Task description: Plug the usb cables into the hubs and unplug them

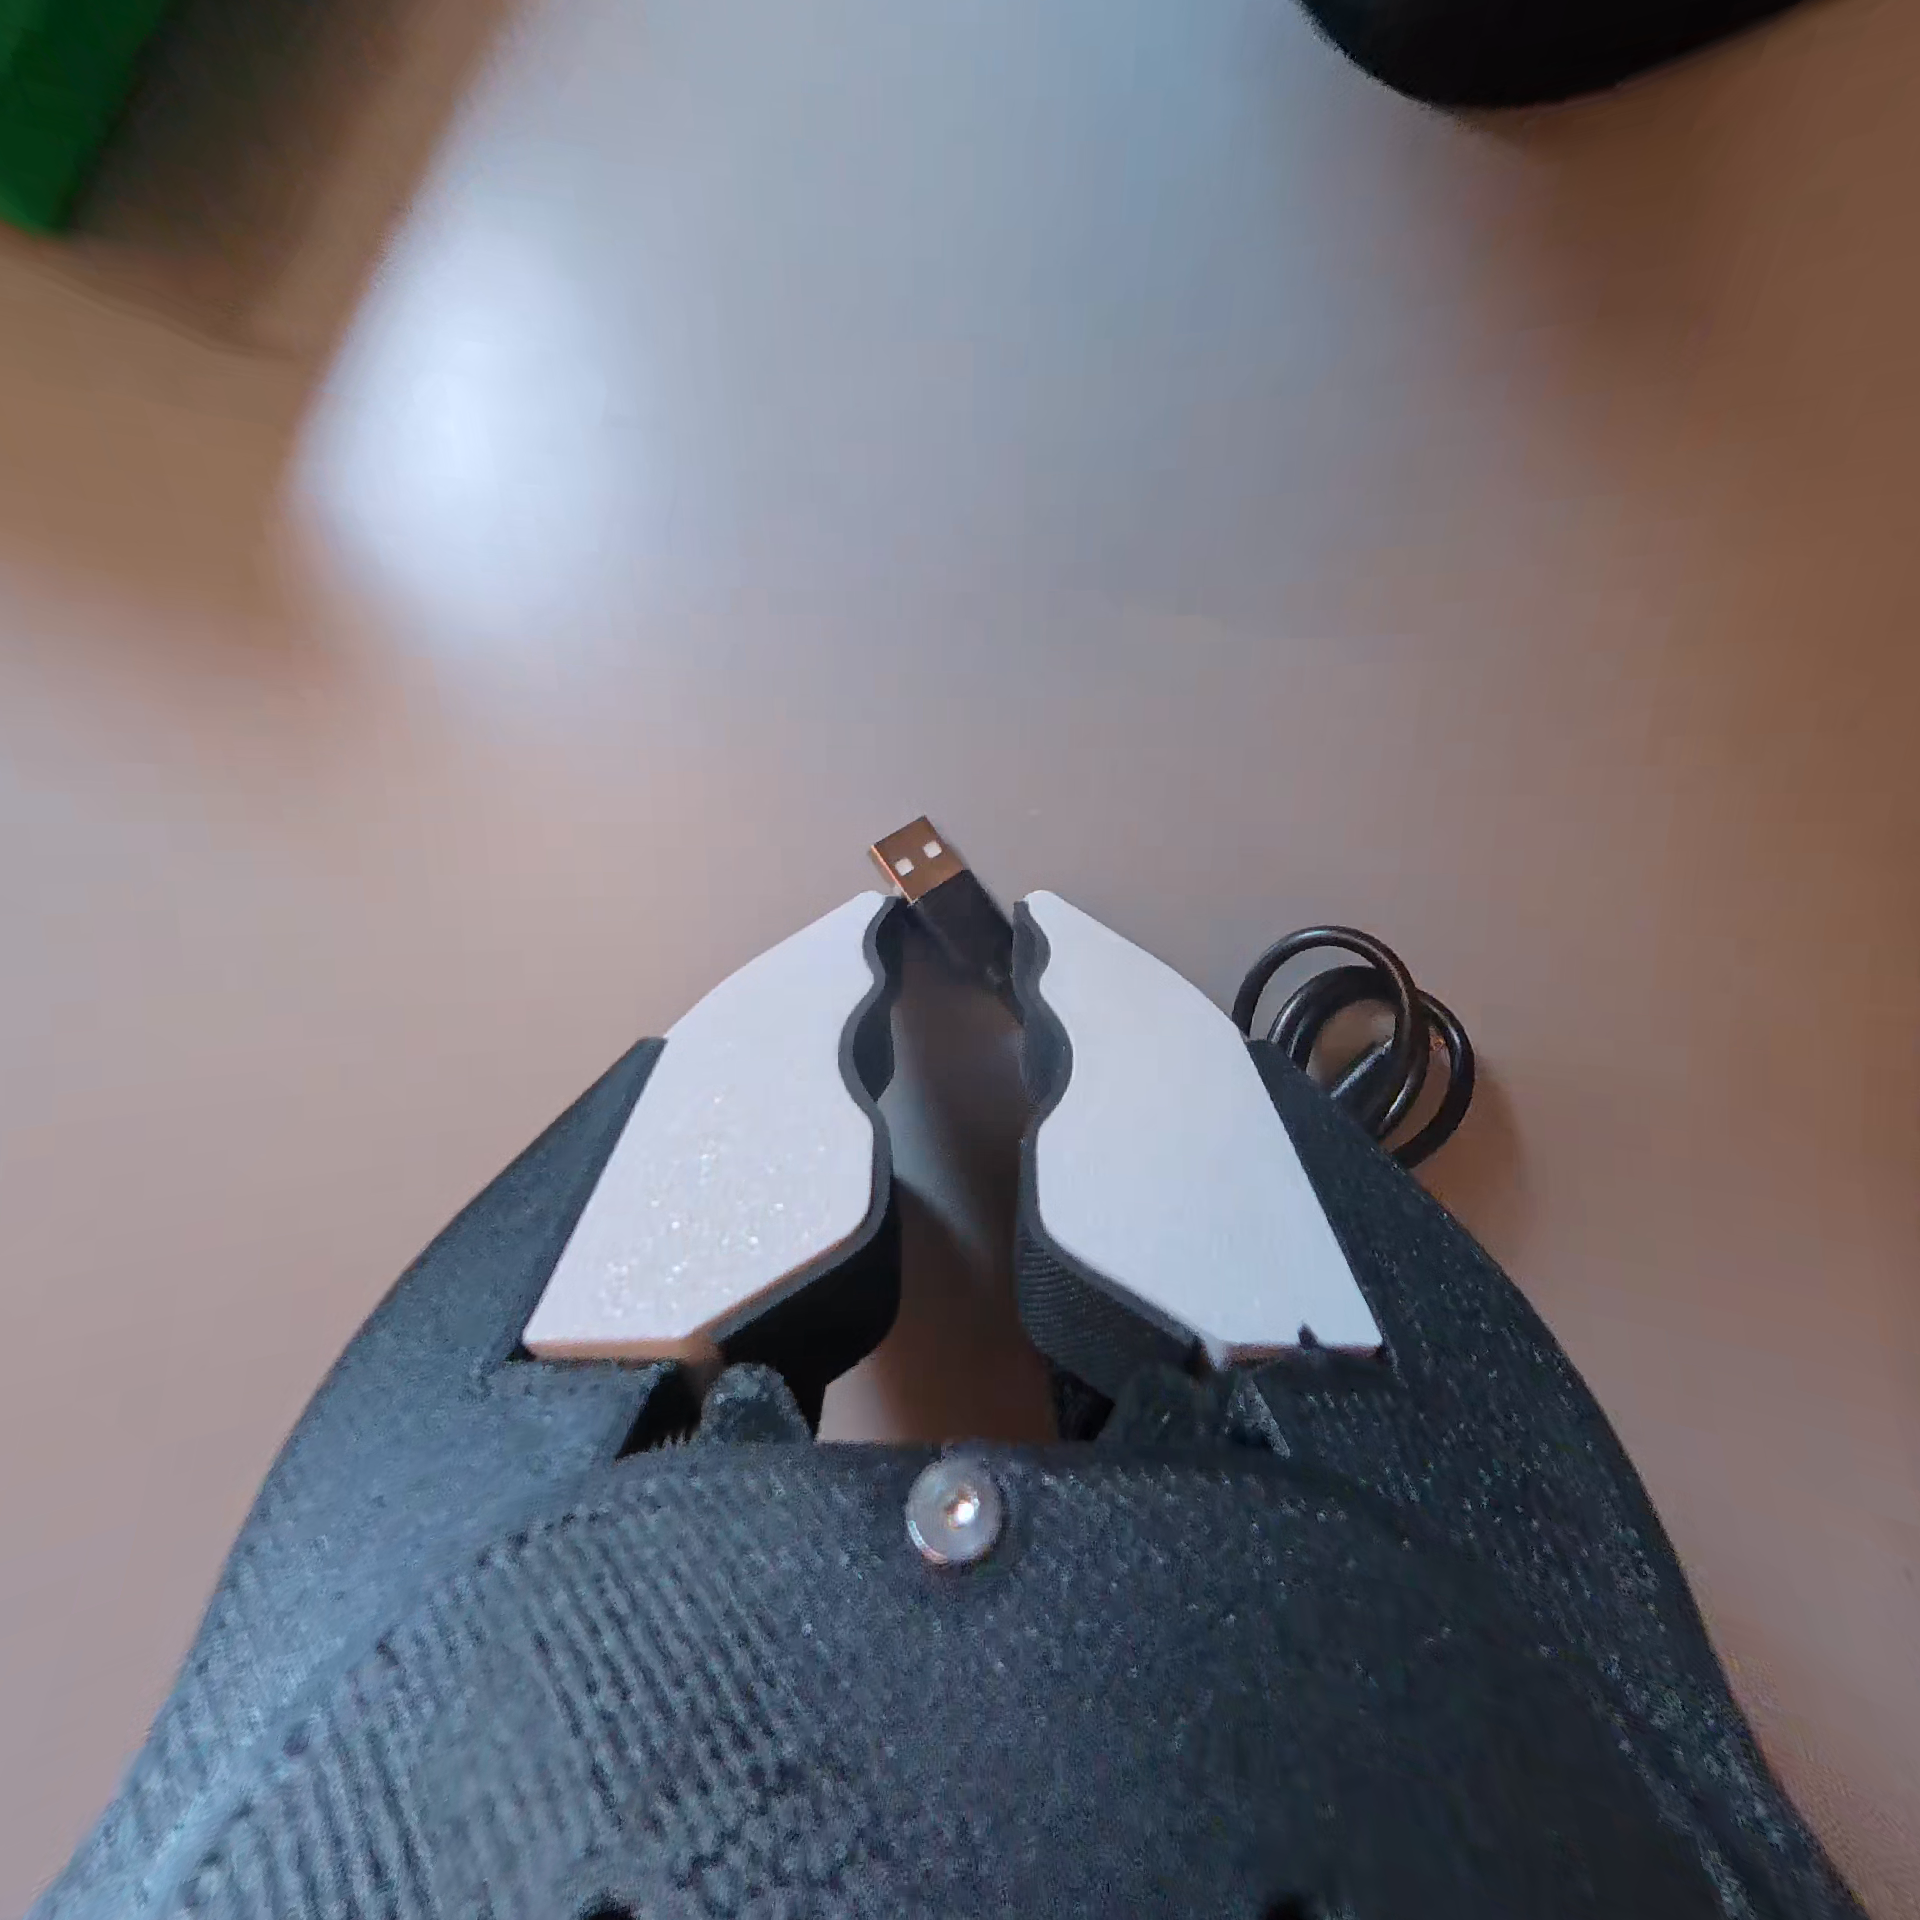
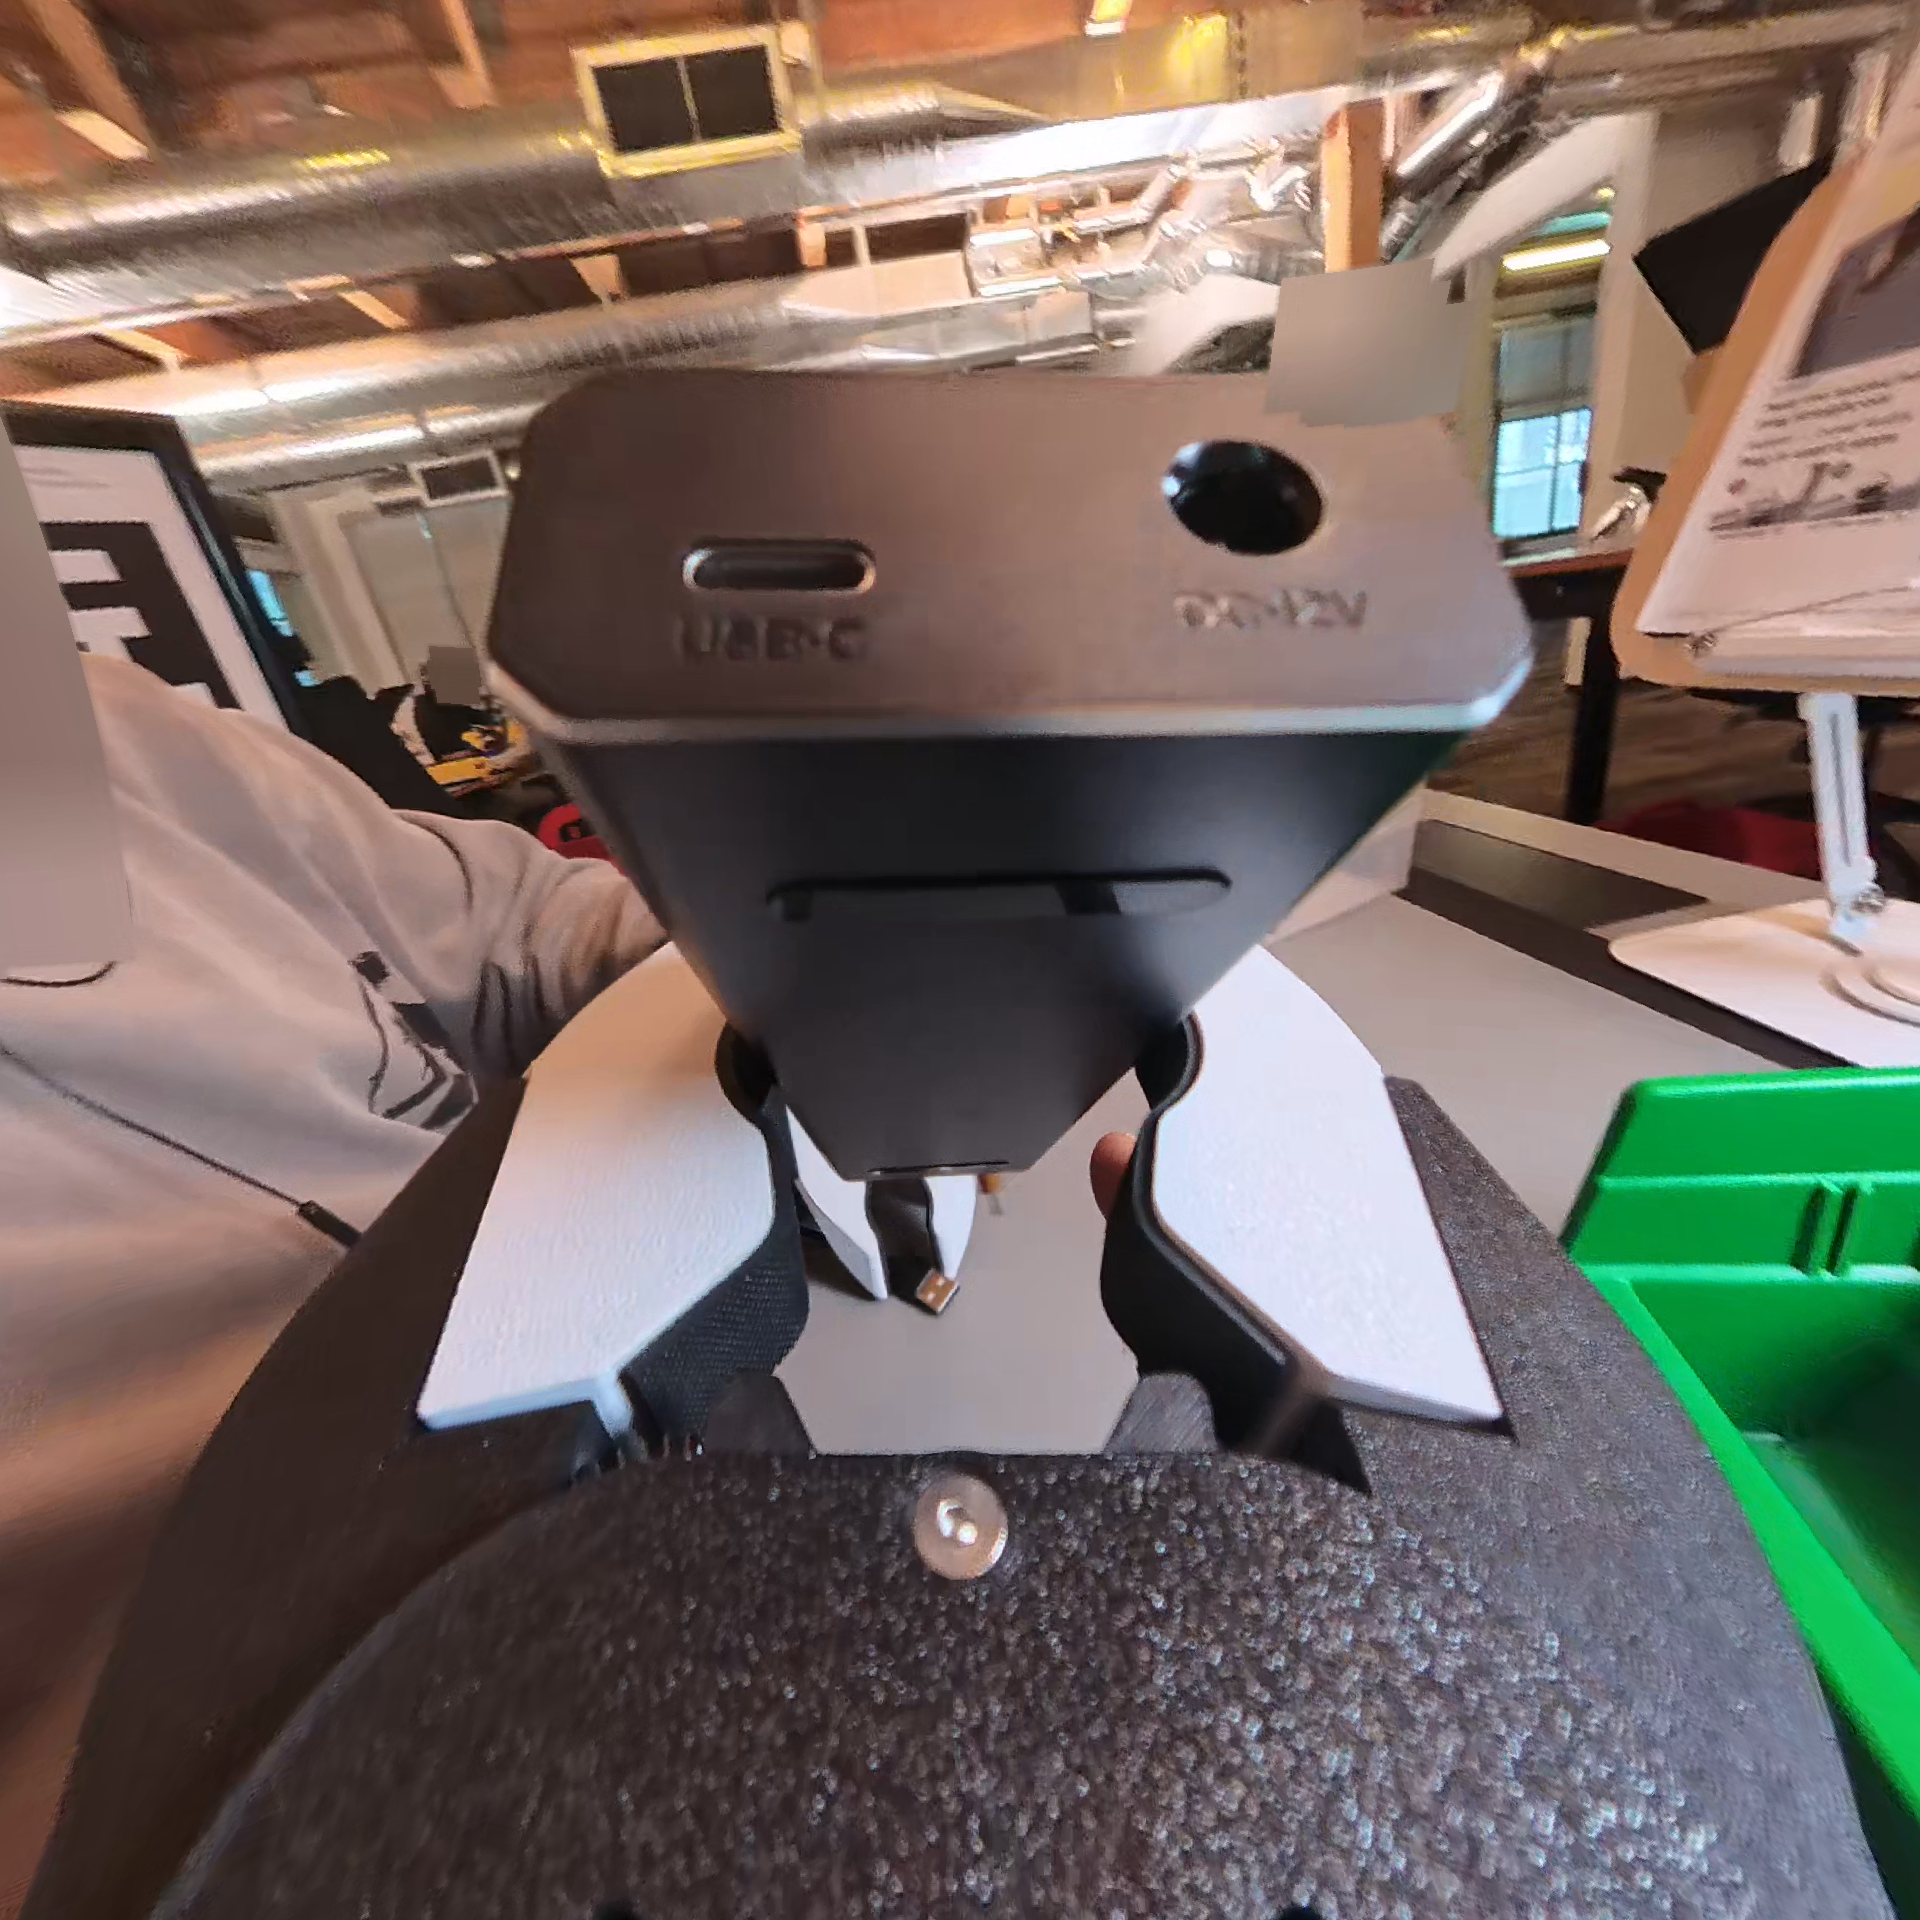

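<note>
Green bin [image 2: 1766, 1340], paper stand [image 2: 1839, 894]

Two grippers are shown: the left gripper [image 1: 951, 909] and the right gripper [image 2: 961, 1081]. One hub [image 2: 997, 748], with two sockets counted on its end face, and one cable [image 1: 1351, 1039] with one USB plug [image 1: 920, 868] are seen. One green bin [image 2: 1787, 1299] and one sleeve [image 2: 260, 935] are also counted.
</note>
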